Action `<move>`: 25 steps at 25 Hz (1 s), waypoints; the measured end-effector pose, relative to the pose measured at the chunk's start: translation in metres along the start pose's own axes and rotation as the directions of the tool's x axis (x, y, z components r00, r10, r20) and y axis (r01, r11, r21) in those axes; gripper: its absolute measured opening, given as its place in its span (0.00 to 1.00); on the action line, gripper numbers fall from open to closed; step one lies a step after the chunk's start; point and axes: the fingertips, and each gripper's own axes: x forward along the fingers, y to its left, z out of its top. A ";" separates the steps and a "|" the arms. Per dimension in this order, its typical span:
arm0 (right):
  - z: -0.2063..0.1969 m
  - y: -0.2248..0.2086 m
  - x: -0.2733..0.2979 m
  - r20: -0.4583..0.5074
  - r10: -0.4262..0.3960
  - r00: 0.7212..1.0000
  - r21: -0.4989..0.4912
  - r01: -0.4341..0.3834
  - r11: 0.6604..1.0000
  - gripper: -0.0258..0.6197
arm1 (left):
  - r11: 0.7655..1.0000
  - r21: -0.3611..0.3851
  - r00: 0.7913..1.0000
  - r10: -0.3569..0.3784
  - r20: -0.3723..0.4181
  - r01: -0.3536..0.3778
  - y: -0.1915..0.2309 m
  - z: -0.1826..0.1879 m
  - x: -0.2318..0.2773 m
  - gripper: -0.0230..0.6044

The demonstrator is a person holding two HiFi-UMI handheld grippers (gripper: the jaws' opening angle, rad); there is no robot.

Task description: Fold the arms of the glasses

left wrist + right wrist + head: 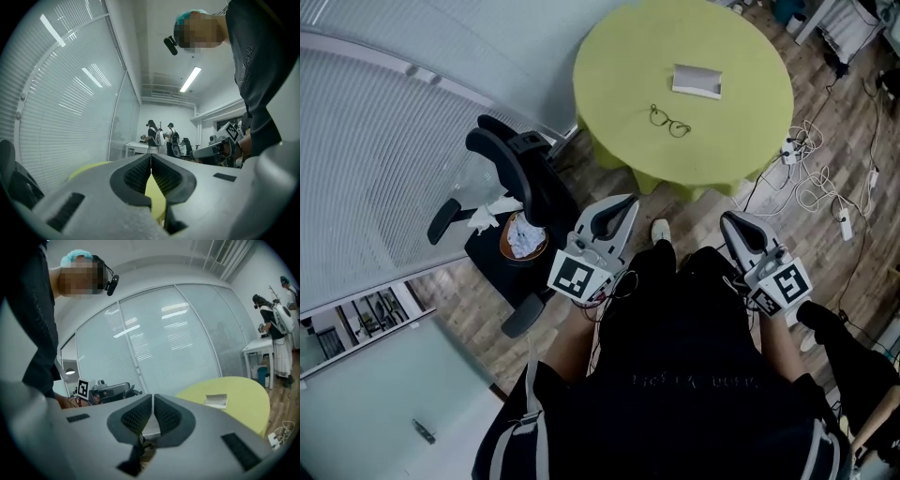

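Standing at the left of the head view, a black office chair [511, 173] sits beside the blinds. Right of it, at lower centre, the left gripper [622, 208] has its jaws pressed together with nothing between them. In the upper middle, the glasses [669, 122] lie on the round yellow-green table [619, 66], near a white box [697, 81] and well apart from both grippers. The right gripper [734, 223], lower right, is likewise closed and empty. White cables [811, 183] trail over the floor at the right.
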 end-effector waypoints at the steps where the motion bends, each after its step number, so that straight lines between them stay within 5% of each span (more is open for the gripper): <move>1: 0.003 -0.005 0.002 0.008 -0.013 1.000 0.001 0.013 1.000 0.09 | 1.000 -0.004 1.000 -0.005 0.003 0.005 0.004 -0.001 0.002 0.07; 10: 0.007 -0.049 0.023 -0.014 -0.015 1.000 0.051 0.015 0.999 0.09 | 0.999 -0.033 0.999 -0.024 -0.029 0.023 0.027 -0.007 0.041 0.07; 25: 0.022 -0.135 0.089 -0.108 0.156 0.982 0.038 -0.153 0.988 0.09 | 0.994 -0.084 0.997 0.058 -0.060 -0.063 0.069 -0.007 0.135 0.07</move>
